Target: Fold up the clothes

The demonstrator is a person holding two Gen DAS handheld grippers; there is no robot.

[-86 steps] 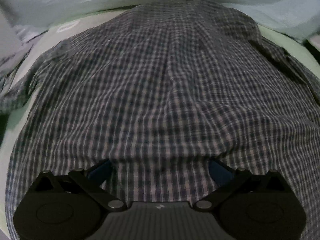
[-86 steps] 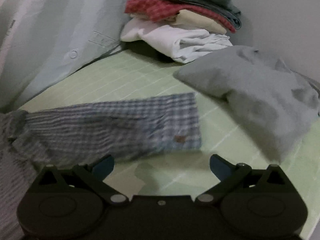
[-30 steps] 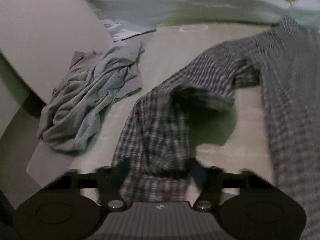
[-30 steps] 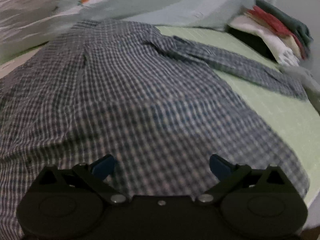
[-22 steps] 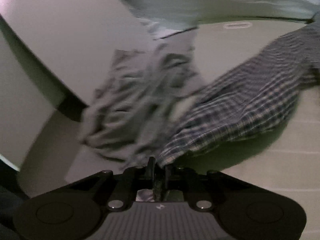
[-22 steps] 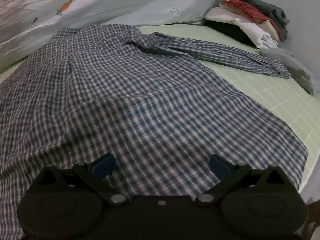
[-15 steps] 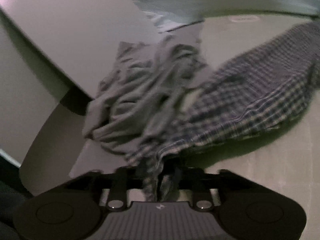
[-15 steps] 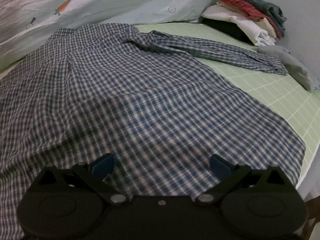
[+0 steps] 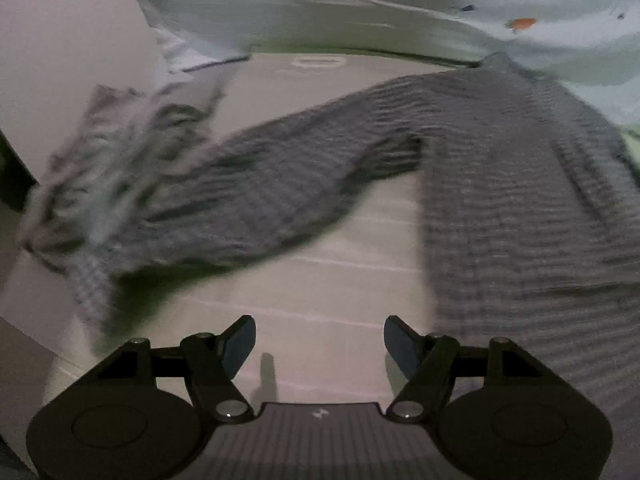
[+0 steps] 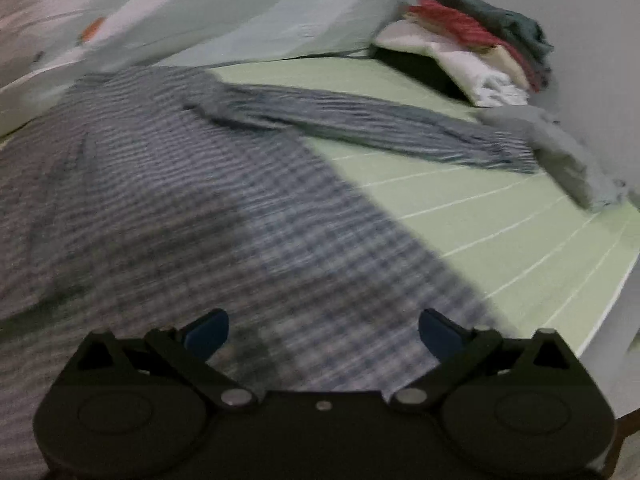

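A blue-and-white checked shirt lies spread on the green bed sheet. Its right sleeve stretches out toward the far right. In the left wrist view the shirt body is at the right and its left sleeve stretches out to the left, its cuff end lying near the bed edge. My left gripper is open and empty above bare sheet, beside the sleeve. My right gripper is open and empty above the shirt's lower hem.
A crumpled grey garment lies at the left by the wall. A stack of folded clothes sits at the far right corner, with a grey garment below it. A pale quilt runs along the back. The bed edge is at the right.
My left gripper was shut on the left sleeve's cuff and pulled it outward; it has now opened and let the sleeve drop. My right gripper stayed open over the hem, shifting slightly.
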